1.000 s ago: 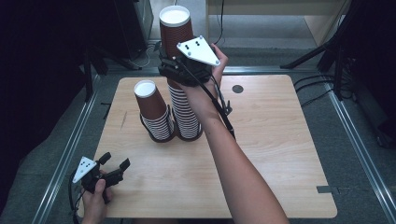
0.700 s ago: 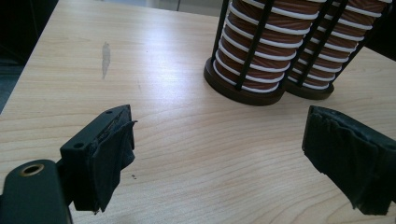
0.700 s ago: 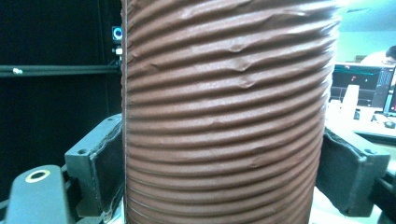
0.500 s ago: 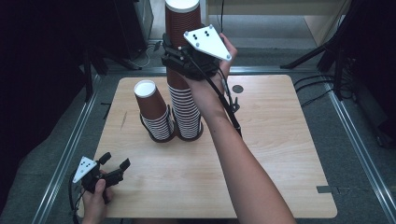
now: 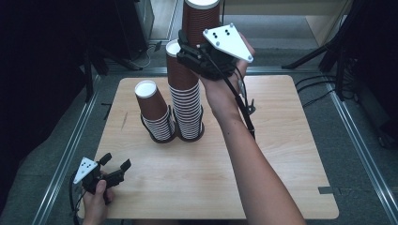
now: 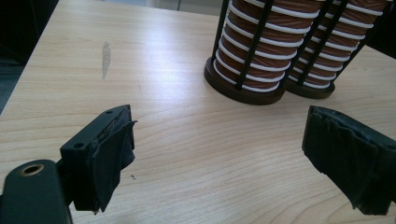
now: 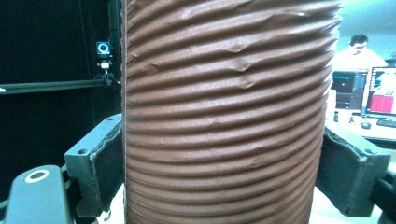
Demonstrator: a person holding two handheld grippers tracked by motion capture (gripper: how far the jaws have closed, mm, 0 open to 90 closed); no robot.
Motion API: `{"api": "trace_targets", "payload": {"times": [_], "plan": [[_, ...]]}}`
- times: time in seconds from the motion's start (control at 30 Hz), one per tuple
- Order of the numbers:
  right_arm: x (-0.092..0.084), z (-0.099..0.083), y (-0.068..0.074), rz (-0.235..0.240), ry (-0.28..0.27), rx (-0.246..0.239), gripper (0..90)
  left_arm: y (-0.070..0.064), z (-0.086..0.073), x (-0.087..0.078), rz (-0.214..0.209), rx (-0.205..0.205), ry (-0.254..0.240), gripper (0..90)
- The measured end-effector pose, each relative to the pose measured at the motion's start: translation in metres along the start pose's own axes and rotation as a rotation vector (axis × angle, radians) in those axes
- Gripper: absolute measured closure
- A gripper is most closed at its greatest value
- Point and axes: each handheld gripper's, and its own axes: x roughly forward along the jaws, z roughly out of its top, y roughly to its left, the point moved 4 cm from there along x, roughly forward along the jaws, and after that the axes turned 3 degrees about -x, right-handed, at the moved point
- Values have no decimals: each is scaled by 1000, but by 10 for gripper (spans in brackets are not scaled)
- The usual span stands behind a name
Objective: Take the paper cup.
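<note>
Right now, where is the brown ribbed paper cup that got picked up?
In the high view, the brown ribbed paper cup is clamped in the right gripper, just above the taller cup stack.

Ribbed brown paper cup [image 7: 224, 116] — white inside; stacked cups [image 5: 187, 112] show brown-and-white rim stripes in a black holder [image 6: 243, 91] — pale wood table [image 5: 263, 183].

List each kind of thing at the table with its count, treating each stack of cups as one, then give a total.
Cup stacks in holder: 2
Lifted brown cup: 1
Grippers: 2
Black holder: 1
Total: 6
</note>
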Motion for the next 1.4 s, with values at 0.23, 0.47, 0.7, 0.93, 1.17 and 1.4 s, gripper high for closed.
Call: {"api": "trace_targets", "payload": {"times": [0.23, 0.47, 0.7, 0.93, 1.17, 1.4], "plan": [[-9, -2, -16, -30, 0, 1, 135, 0, 0, 0, 2, 3, 3, 93], [-19, -8, -30, -49, 1, -8, 135, 0, 0, 0, 5, 5, 4, 92], [-32, -22, -40, -54, 13, -24, 135, 0, 0, 0, 3, -2, 1, 92], [-43, -35, -49, -67, 25, -33, 135, 0, 0, 0, 5, -3, 0, 93], [-59, -52, -62, -86, 41, -34, 135, 0, 0, 0, 2, -5, 0, 92], [-78, -73, -72, -107, 56, -37, 134, 0, 0, 0, 2, -6, -1, 93]]}}
